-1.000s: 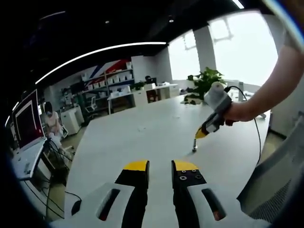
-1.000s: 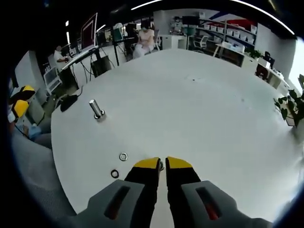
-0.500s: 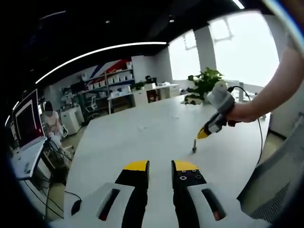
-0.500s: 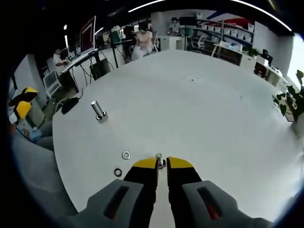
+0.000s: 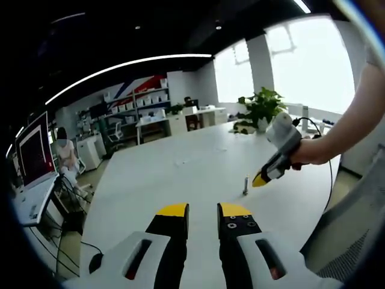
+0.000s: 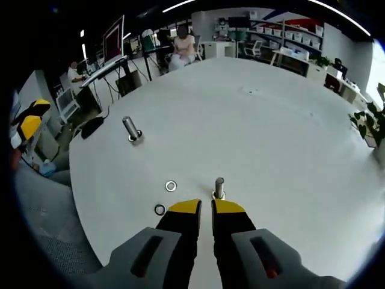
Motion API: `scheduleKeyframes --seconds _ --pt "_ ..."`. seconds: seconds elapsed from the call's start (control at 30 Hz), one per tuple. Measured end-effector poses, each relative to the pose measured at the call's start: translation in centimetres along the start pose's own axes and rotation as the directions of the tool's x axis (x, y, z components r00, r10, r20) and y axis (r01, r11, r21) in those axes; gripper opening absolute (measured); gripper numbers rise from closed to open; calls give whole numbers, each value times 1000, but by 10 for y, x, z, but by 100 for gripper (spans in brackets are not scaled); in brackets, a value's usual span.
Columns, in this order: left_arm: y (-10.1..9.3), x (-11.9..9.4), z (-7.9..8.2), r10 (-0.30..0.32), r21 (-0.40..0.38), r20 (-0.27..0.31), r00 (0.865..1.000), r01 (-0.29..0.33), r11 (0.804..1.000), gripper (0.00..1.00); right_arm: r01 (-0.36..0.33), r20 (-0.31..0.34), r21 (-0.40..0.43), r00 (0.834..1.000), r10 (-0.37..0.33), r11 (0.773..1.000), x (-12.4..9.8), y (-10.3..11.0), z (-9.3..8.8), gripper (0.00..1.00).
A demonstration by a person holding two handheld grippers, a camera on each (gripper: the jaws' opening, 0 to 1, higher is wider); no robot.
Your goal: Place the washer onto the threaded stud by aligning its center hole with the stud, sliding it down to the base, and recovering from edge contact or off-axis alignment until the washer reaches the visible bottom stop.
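Your right gripper is backing off the threaded stud, jaws nearly together and gripping nothing.

You are now seeing the whole stud standing clear just ahead of the tips; a second ago they were hiding it. Whether a washer sits at its base is too small to tell. Two loose washers are lying left of it. Your left gripper is hovering, jaws slightly apart, empty.
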State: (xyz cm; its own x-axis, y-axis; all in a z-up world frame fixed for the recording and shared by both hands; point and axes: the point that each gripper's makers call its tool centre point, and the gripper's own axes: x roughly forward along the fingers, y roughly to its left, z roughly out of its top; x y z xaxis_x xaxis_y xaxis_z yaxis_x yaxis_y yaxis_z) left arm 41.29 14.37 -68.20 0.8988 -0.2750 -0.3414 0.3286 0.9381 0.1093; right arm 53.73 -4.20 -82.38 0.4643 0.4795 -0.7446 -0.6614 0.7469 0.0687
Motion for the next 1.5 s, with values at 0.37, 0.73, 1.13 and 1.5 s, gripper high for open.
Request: scheduleKeyframes --seconds 0.37,0.73,1.13,1.5 --pt "-1 0 0 -1 4 -2 1000 1 1000 17 -20 -23 5 1000 20 1000 6 14 -9 10" --pt "1 0 -1 4 1 -5 1000 -4 1000 17 -46 -52 14 998 47 999 16 29 -21 10" --pt "1 2 -4 0 4 -15 1000 0 1000 17 -70 -88 6 994 71 997 29 41 -33 10" --pt "5 0 -4 15 -5 -12 1000 -15 1000 17 -92 -103 -20 991 89 996 34 53 -34 10"
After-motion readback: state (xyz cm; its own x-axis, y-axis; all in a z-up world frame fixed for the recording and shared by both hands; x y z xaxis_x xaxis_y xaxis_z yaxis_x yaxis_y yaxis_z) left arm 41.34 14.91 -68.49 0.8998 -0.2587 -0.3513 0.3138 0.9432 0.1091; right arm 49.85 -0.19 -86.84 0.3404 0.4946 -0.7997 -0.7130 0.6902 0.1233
